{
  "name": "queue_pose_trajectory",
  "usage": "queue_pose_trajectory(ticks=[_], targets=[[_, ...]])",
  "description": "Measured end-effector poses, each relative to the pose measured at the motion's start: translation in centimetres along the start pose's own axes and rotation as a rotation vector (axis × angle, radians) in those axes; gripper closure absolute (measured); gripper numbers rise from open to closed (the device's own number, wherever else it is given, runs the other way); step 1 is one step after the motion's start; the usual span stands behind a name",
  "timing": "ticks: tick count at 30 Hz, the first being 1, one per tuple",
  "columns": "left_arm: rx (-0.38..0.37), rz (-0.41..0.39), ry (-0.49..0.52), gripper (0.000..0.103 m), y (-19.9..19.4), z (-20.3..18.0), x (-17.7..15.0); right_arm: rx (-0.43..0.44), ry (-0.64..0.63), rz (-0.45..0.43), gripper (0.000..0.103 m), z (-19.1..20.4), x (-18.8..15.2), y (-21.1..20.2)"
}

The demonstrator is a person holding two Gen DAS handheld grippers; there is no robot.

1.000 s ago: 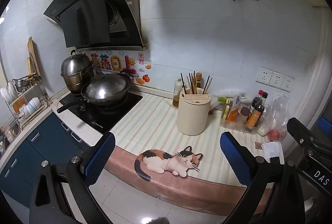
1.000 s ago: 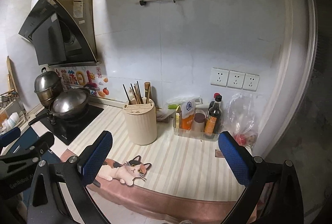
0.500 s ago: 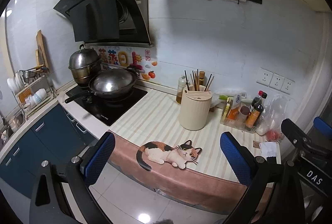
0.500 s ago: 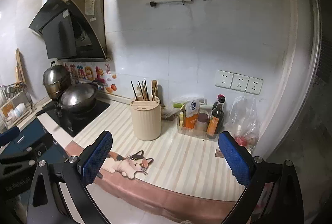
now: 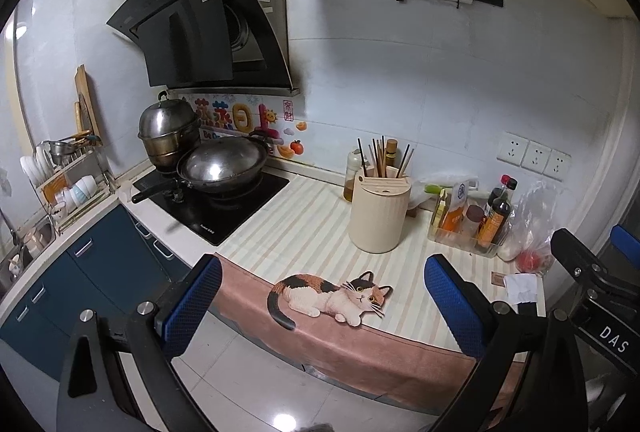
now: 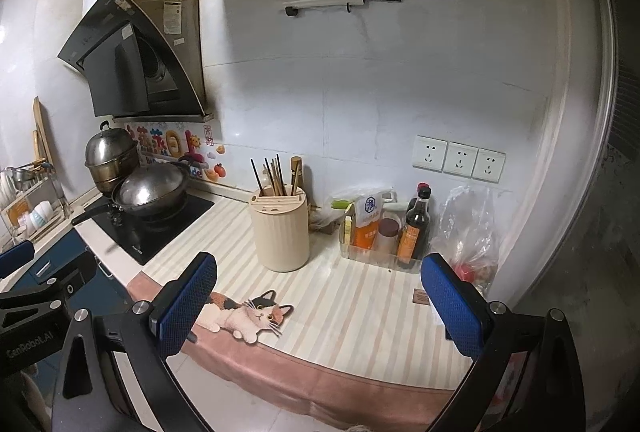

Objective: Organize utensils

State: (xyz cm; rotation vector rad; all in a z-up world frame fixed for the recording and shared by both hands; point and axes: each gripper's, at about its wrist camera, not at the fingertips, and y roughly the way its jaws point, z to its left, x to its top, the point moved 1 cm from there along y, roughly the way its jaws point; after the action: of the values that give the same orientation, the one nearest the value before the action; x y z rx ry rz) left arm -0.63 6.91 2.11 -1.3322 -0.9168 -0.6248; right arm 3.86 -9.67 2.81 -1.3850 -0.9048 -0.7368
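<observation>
A cream ribbed utensil holder (image 5: 379,216) stands on the striped counter and also shows in the right wrist view (image 6: 283,230). Several chopsticks (image 5: 380,162) and a wooden handle stick out of it; they also show in the right wrist view (image 6: 274,176). My left gripper (image 5: 324,304) is open and empty, held off the counter's front edge. My right gripper (image 6: 320,304) is open and empty, also in front of the counter. Both are well short of the holder.
A wok (image 5: 222,168) and a steel pot (image 5: 168,134) sit on the black hob at left. A clear tray of sauce bottles (image 6: 394,232) and a plastic bag (image 6: 472,232) stand at right. A dish rack (image 5: 60,180) is far left. A cat-print mat edge (image 5: 332,296) hangs over the front.
Both grippers have pulled back and risen away from the counter; the holder and hob look smaller and more floor shows. Both stay open and empty.
</observation>
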Motion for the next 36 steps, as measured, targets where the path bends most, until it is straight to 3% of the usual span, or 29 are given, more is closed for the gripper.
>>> queue_pose_trajectory(ticks=[36], targets=[[0.009, 0.015, 0.008, 0.000, 0.94, 0.19, -0.34, 0.009, -0.016, 0.009, 0.000, 0.53, 0.02, 0.52]])
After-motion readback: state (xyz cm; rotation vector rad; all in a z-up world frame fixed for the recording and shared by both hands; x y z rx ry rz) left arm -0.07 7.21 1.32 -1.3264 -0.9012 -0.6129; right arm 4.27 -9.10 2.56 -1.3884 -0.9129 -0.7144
